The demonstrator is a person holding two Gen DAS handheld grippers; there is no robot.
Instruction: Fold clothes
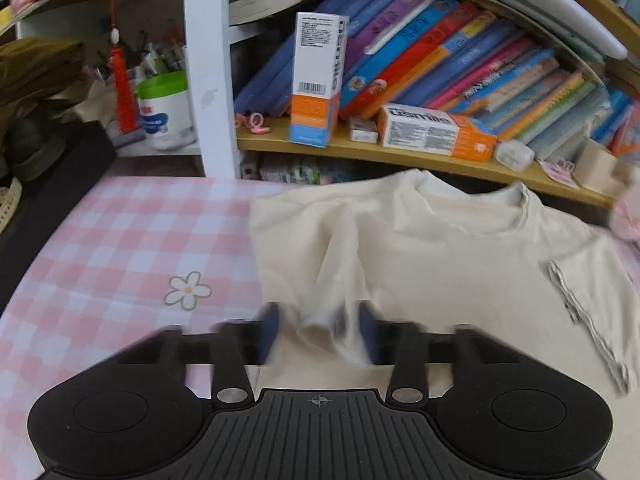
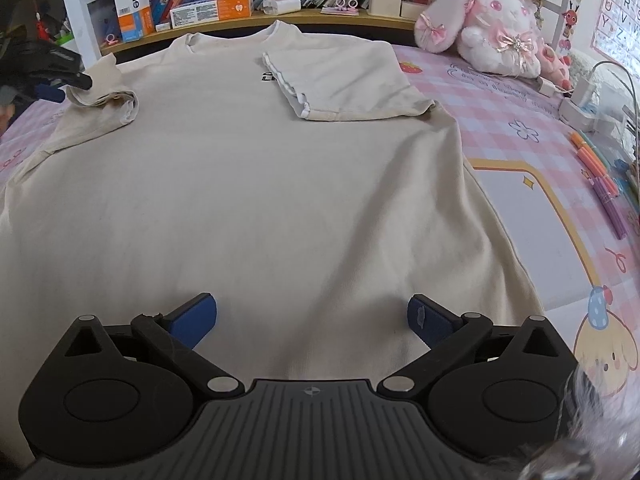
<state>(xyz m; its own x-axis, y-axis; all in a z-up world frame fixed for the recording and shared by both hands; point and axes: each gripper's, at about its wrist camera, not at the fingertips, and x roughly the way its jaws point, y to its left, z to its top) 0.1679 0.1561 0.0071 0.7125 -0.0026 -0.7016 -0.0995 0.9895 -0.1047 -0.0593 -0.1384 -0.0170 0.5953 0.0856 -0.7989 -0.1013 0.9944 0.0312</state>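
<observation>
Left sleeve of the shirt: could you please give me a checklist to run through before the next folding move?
1. Left gripper closed on the left sleeve: ok, cloth sits between its pads, though the view is blurred.
2. Left sleeve laid flat on the shirt: not ok, still bunched.
3. Right sleeve folded inward: ok.
4. Right gripper free: ok, open and holding nothing.
5. Shirt body smooth: ok, only slight creases.

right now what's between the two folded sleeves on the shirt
Only bare shirt front, with a small dark print beside the right sleeve; left sleeve. Right wrist view.
</observation>
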